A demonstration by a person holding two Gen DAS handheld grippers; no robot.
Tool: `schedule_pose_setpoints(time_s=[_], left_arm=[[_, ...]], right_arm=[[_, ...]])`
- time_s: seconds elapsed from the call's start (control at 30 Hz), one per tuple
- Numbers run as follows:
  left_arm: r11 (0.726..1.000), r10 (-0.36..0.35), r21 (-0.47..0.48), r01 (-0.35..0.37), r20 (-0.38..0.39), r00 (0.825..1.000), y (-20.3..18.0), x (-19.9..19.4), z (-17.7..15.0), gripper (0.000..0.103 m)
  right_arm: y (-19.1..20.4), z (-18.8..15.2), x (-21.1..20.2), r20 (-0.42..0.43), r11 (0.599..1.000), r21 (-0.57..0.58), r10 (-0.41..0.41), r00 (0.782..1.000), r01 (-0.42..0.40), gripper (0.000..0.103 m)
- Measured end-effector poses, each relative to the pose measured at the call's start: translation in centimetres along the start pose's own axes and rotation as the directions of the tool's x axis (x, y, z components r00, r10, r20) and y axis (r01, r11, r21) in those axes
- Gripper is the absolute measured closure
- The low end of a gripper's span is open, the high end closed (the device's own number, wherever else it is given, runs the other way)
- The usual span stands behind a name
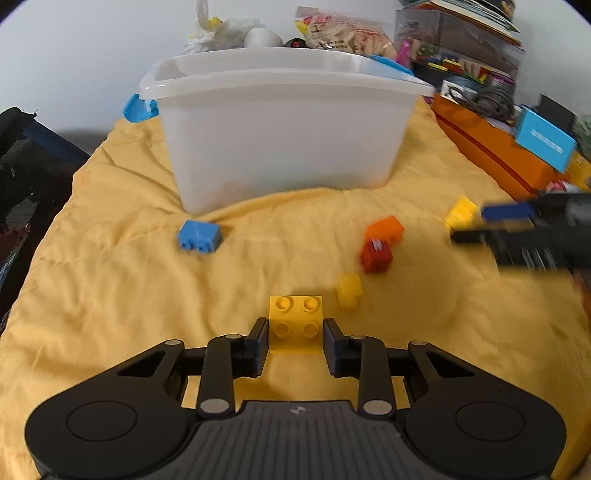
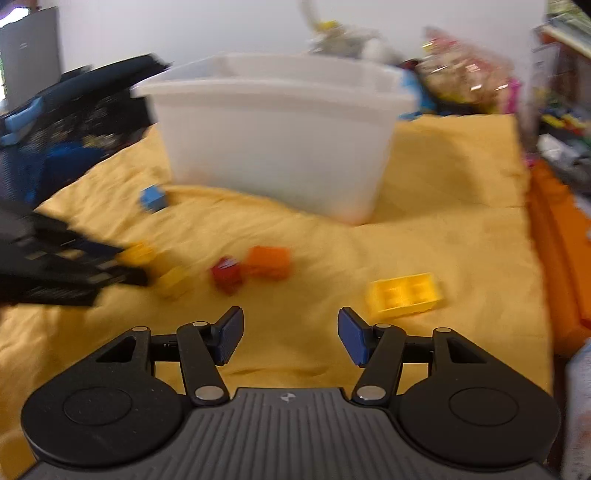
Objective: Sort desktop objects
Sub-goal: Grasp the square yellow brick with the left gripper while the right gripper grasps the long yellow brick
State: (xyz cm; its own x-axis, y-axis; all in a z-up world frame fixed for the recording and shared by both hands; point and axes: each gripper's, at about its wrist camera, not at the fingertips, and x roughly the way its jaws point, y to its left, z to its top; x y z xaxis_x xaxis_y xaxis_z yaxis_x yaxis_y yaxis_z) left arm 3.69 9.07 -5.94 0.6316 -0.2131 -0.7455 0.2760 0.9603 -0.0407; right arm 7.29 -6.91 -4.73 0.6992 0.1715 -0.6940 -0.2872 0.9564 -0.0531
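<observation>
Yellow brick (image 1: 294,325) is bracketed btwn left claw (image 1: 295,334) pads, contact unclear, bin (image 1: 280,122) straight ahead; right claw (image 2: 291,334) is held apart, nothing gripped.

A home, likely a child's play corner. Toy bricks (image 1: 376,254) lie on a yellow quilted cloth (image 1: 110,295). Snack bags (image 1: 343,33) and stacked books (image 1: 476,14) crowd behind.

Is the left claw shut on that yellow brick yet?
Cannot tell. The left claw brackets the yellow brick, pads beside its sides, but contact isn't clear.
</observation>
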Motion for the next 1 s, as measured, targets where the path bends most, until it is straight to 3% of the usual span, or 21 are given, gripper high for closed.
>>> schedule_pose_setpoints(time_s=[0.13, 0.2, 0.3, 0.4, 0.47, 0.53, 0.57, 0.8, 0.87, 0.97, 1.0], left_arm=[[1.000, -0.007, 0.015, 0.007, -0.005, 1.000, -0.9, -0.9, -1.2, 0.069], [1.000, -0.017, 0.014, 0.018, -0.012, 1.000, -1.3, -0.8, -1.6, 0.069], [1.000, -0.020, 0.021, 0.020, -0.009, 1.000, -1.7, -1.0, -2.0, 0.069], [1.000, -0.014, 0.009, 0.014, -0.006, 1.000, -1.6, -1.2, -2.2, 0.069], [1.000, -0.008, -0.002, 0.008, -0.008, 1.000, -1.5, -1.3, -2.3, 0.069], [1.000, -0.003, -0.004, 0.003, -0.008, 1.000, -1.4, -1.4, -2.5, 0.069], [1.000, -0.001, -0.004, 0.001, -0.006, 1.000, -1.4, -1.5, -2.5, 0.069], [1.000, -0.010, -0.010, 0.010, -0.004, 1.000, -1.6, -1.2, -2.4, 0.069], [1.000, -0.017, -0.009, 0.017, -0.003, 1.000, -1.9, -1.1, -2.3, 0.069], [1.000, -0.024, 0.011, 0.024, -0.003, 1.000, -2.5, -0.9, -2.2, 0.069], [0.999, -0.027, 0.017, 0.027, -0.003, 1.000, -2.7, -0.9, -2.2, 0.069]], right_arm=[[-2.0, 0.4, 0.2, 0.031, 0.992, 0.049, -0.120, 0.992, 0.118, 0.043], [-3.1, 0.7, 0.8, 0.008, 0.982, 0.084, -0.169, 0.986, 0.168, 0.043], [-4.7, 0.9, 1.6, -0.033, 0.974, 0.188, -0.124, 0.992, 0.128, 0.045], [-6.0, 1.0, 2.7, -0.081, 0.934, 0.322, -0.136, 0.987, 0.155, 0.045], [-6.7, 1.0, 3.5, -0.085, 0.905, 0.407, -0.095, 0.992, 0.122, 0.045], [-7.4, 1.2, 4.6, -0.085, 0.889, 0.445, -0.080, 0.993, 0.110, 0.058], [-7.4, 1.3, 5.0, -0.078, 0.899, 0.426, -0.075, 0.994, 0.101, 0.076], [-2.8, 2.0, 2.2, -0.027, 0.997, 0.067, 0.034, 0.999, -0.033, 0.076], [-1.0, 1.2, 1.2, -0.057, 0.992, -0.018, 0.124, 0.991, -0.125, 0.076], [1.3, -0.6, 0.5, -0.090, 0.975, -0.096, 0.195, 0.977, -0.203, 0.075], [2.0, -1.2, 0.3, -0.090, 0.968, -0.128, 0.204, 0.975, -0.214, 0.069]])
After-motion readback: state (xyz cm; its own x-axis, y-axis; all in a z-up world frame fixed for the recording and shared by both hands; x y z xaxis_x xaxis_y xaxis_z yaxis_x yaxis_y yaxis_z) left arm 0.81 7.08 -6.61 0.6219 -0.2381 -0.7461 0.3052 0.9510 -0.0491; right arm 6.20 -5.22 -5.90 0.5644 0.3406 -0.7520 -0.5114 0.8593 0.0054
